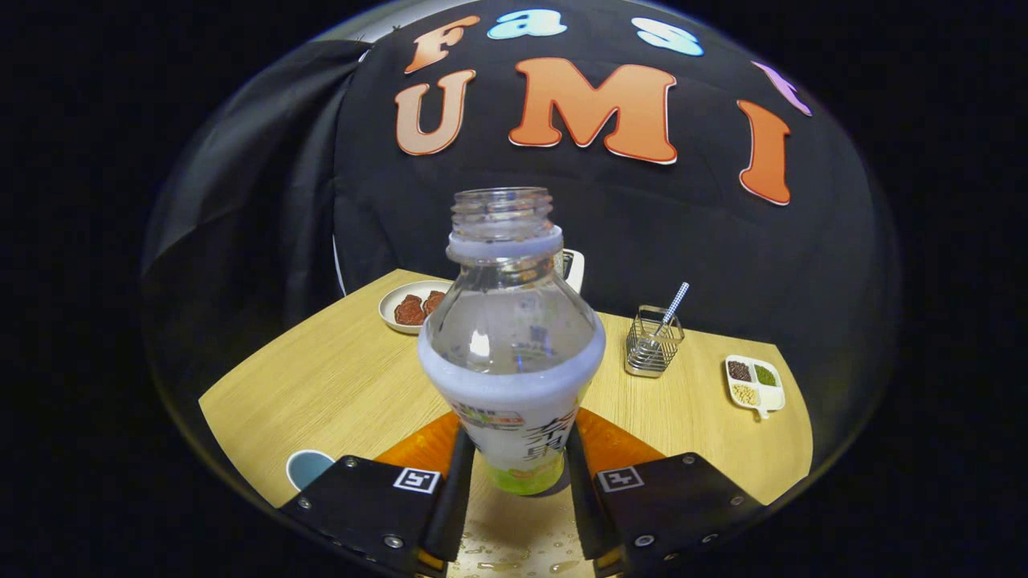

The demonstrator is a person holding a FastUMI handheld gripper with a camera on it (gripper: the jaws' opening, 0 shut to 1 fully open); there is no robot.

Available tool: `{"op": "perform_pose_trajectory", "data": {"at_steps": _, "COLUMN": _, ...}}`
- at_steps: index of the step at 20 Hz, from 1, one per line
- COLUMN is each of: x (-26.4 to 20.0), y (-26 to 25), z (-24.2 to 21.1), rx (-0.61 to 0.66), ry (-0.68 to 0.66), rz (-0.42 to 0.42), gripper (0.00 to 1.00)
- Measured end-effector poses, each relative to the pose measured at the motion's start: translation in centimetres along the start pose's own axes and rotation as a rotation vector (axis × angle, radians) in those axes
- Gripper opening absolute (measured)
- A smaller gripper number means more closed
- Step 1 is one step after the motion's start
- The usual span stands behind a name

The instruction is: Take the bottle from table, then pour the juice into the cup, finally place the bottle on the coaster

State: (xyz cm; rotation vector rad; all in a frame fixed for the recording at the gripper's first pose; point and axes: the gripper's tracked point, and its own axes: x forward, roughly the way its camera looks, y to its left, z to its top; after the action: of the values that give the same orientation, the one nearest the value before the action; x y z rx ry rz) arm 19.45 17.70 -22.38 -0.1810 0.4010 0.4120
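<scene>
the gripper [514, 474] clamps the uncapped bottle [511, 345] low on its label at frame centre, above the orange coaster [614, 441]. droplets on the wet table [337, 377] suggest it could slip when tilted.

The handheld gripper [514, 482] shows as 2 matte black housings, 1 on each side, angular and flat-topped with bevelled edges. Each housing carries a small square black-and-white fiducial marker set at its inner front corner. Silver screw heads dot the housings: 3 are visible on the left block, 4 on the right, near the corners and edges. From the inner edge of each housing runs a narrow black finger [459, 490], long and slightly curved, with a smooth, rubbery-looking surface. A sliver of orange shows at the base of each finger, where it meets the housing. The finish is uniformly dark, with faint reflections.
</scene>
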Motion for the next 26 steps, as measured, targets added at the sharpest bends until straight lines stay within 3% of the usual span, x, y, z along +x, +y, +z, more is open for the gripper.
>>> {"op": "perform_pose_trajectory", "data": {"at_steps": 8, "x": 4.6, "y": -1.2, "z": -5.1, "rx": 0.061, "ry": 0.062, "rz": 0.012, "gripper": 0.57}}
{"op": "perform_pose_trajectory", "data": {"at_steps": 17, "x": 6.0, "y": -2.0, "z": -6.4, "rx": 0.082, "ry": 0.041, "rz": 0.001, "gripper": 0.58}}
{"op": "perform_pose_trajectory", "data": {"at_steps": 22, "x": 5.4, "y": -2.1, "z": -7.1, "rx": 0.042, "ry": 0.063, "rz": -0.012, "gripper": 0.67}}
{"op": "perform_pose_trajectory", "data": {"at_steps": 26, "x": 4.4, "y": -2.0, "z": -6.7, "rx": 0.060, "ry": 0.056, "rz": -0.014, "gripper": 0.85}}
